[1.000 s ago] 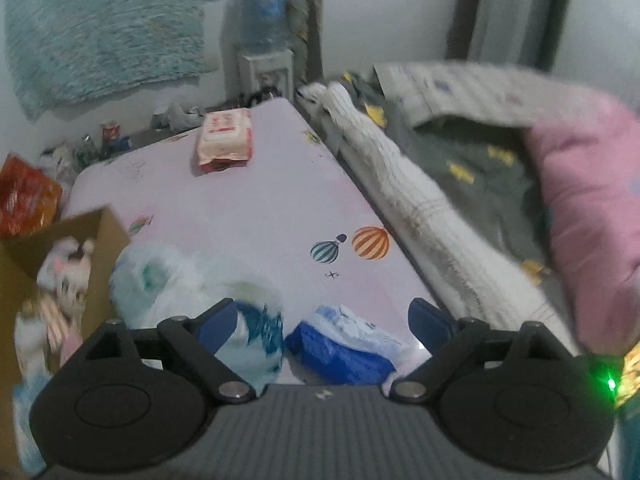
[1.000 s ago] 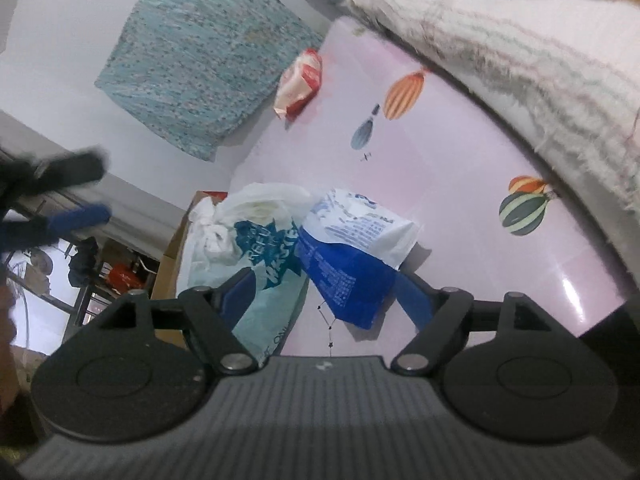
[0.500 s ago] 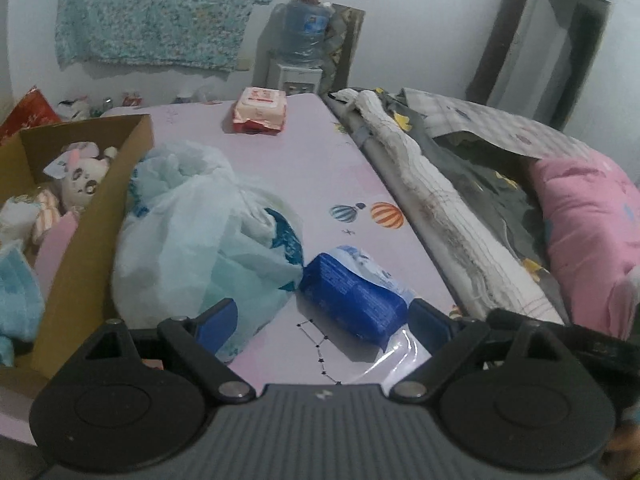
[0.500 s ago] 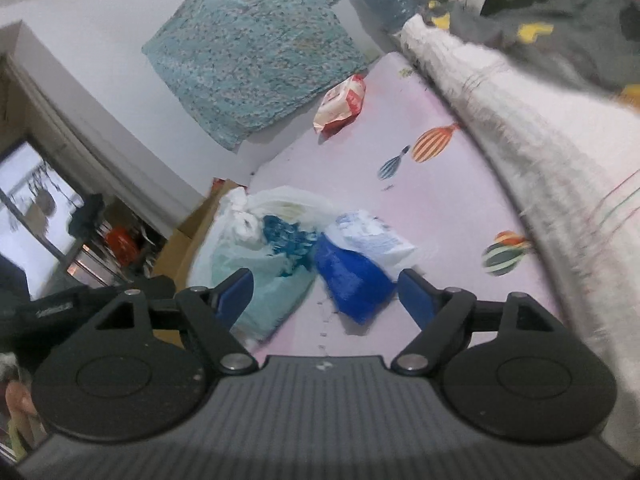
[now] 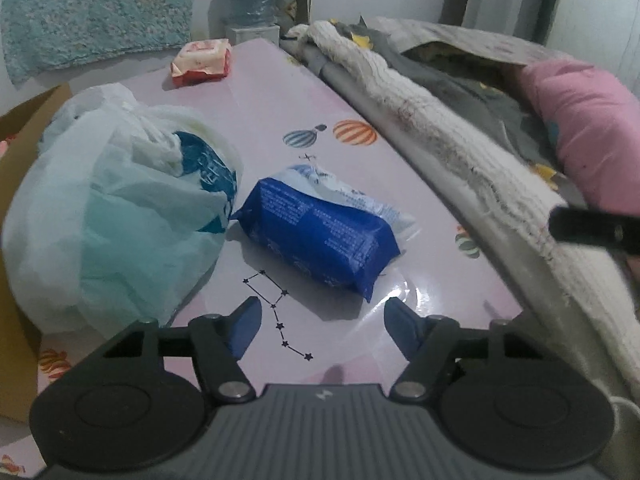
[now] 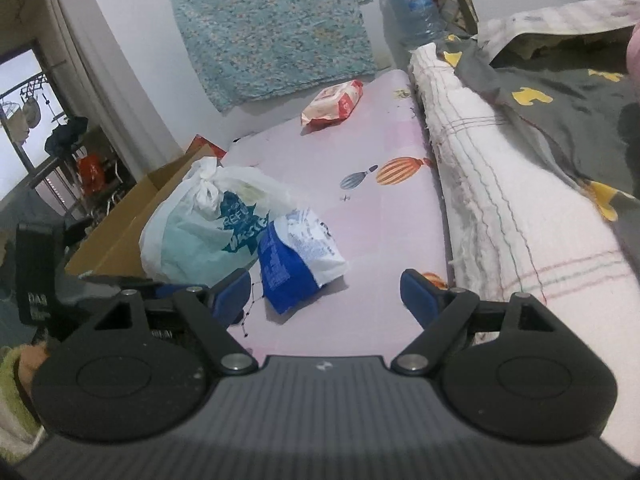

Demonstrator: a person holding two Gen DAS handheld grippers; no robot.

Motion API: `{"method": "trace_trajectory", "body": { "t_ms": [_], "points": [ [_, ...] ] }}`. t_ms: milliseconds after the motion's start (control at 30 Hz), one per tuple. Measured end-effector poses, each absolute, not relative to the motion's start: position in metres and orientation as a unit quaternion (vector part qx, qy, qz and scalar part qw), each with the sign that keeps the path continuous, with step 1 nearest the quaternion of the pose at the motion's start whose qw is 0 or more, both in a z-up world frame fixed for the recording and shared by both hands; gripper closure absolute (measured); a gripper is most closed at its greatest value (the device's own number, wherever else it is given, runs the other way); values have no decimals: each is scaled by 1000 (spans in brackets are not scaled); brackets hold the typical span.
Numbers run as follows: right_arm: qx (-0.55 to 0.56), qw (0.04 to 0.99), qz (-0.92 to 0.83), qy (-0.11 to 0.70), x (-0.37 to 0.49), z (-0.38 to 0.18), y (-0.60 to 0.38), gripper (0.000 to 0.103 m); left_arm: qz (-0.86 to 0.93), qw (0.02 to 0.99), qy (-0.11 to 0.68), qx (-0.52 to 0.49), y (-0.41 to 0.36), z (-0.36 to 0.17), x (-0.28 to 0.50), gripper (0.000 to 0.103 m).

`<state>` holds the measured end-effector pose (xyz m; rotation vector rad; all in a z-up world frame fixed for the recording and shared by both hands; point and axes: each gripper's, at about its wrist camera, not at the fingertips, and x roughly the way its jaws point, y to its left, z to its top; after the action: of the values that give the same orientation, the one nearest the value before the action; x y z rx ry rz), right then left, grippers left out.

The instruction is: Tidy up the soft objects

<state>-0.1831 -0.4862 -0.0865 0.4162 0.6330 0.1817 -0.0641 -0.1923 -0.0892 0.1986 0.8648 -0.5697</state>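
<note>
The blue pack (image 5: 320, 236) lies on the pink mat (image 5: 280, 92), just beyond the left gripper (image 5: 322, 324) and slightly toward 12 o'clock from the gap between its fingers. In the left wrist view its long axis runs from about 10 o'clock to 4 o'clock, so it lies oblique to the line joining the two blue pads. The near corner of the pack points toward 5 o'clock, close to the right-hand pad but not touching it.

The left gripper's jaws are closing; nothing is between them, and only the printed mat shows in the gap. The right gripper (image 6: 326, 292) has its jaws apart and opening slightly, also empty. In the right wrist view the pack (image 6: 296, 258) sits at about 11 o'clock from that gripper's centre, near its left-hand pad.

Judgement: the left gripper is the nearer and better aligned of the two. To clamp across the pack's short axis it needs to advance toward 12 o'clock and roll slightly so the pads straddle the pack's width. The present jaw gap looks narrow against the pack's diagonal length.

The white plastic bag (image 5: 116, 208) touches the pack's far-left end at 9 to 10 o'clock. The cardboard box (image 5: 24, 112) stands beyond the bag at 9 o'clock and is the probable destination. A red-and-white pack (image 5: 202, 62) lies well apart at 11 o'clock.
</note>
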Motion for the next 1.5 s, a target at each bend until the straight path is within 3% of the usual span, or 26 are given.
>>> {"method": "trace_trajectory", "body": {
  "t_ms": [267,400,700,1500],
  "points": [
    [224,910,133,324,-121,-107,-479,26,-267,856,434,92,-196,-104,-38,65],
    [235,895,155,346,-86,-121,-473,35,-265,856,437,83,-195,-105,-25,71],
    [272,873,164,370,-37,-152,-471,53,-273,848,449,64,-197,-107,-5,72],
    [325,845,171,389,-81,-161,-456,54,-279,844,455,54,-171,-108,-18,73]
  ]
}}
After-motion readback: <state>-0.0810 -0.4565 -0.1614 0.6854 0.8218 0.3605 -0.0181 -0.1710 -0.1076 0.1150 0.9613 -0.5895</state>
